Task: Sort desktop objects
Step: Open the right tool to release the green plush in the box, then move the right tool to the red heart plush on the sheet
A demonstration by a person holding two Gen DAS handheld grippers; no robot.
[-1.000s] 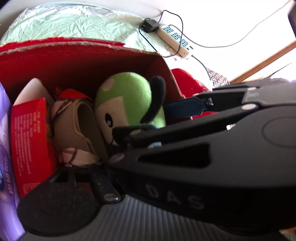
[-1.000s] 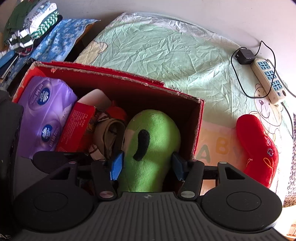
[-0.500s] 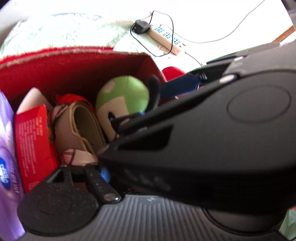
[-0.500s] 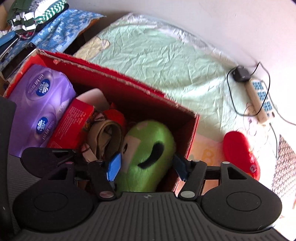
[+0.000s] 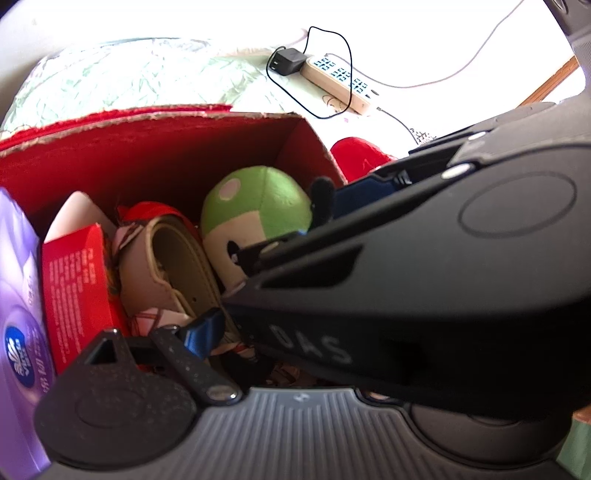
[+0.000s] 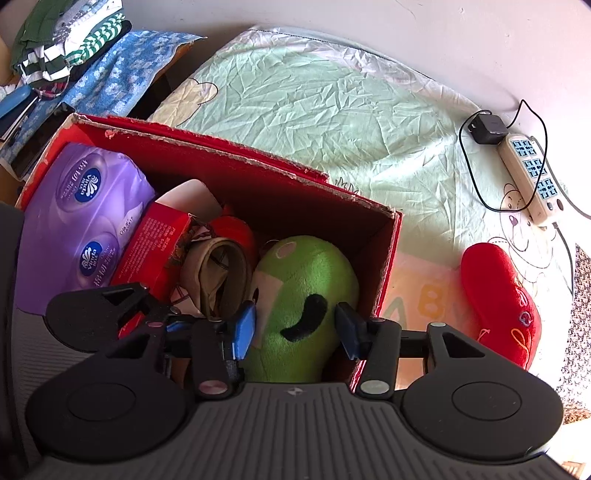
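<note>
A red cardboard box (image 6: 258,173) (image 5: 147,155) holds a purple tissue pack (image 6: 74,221), a red carton (image 6: 147,243), a beige sandal (image 6: 218,280) and a green plush toy (image 6: 306,291) (image 5: 255,206). My right gripper (image 6: 295,328) is open, its blue pads on either side of the green plush, above the box's right end. A red plush (image 6: 498,302) lies on the mat outside the box, to the right. In the left wrist view the right gripper's black body (image 5: 443,266) hides most of my left gripper; only its left finger (image 5: 203,332) shows, over the sandal.
A crumpled green mat (image 6: 314,103) covers the surface behind the box. A power strip (image 6: 528,173) with a black charger and cable lies at the far right. Folded clothes (image 6: 66,33) and a blue cloth are at the far left.
The right gripper has risen and drawn back a little over the green plush, with its jaws still open. The left view has shifted slightly; the box contents have not moved.
</note>
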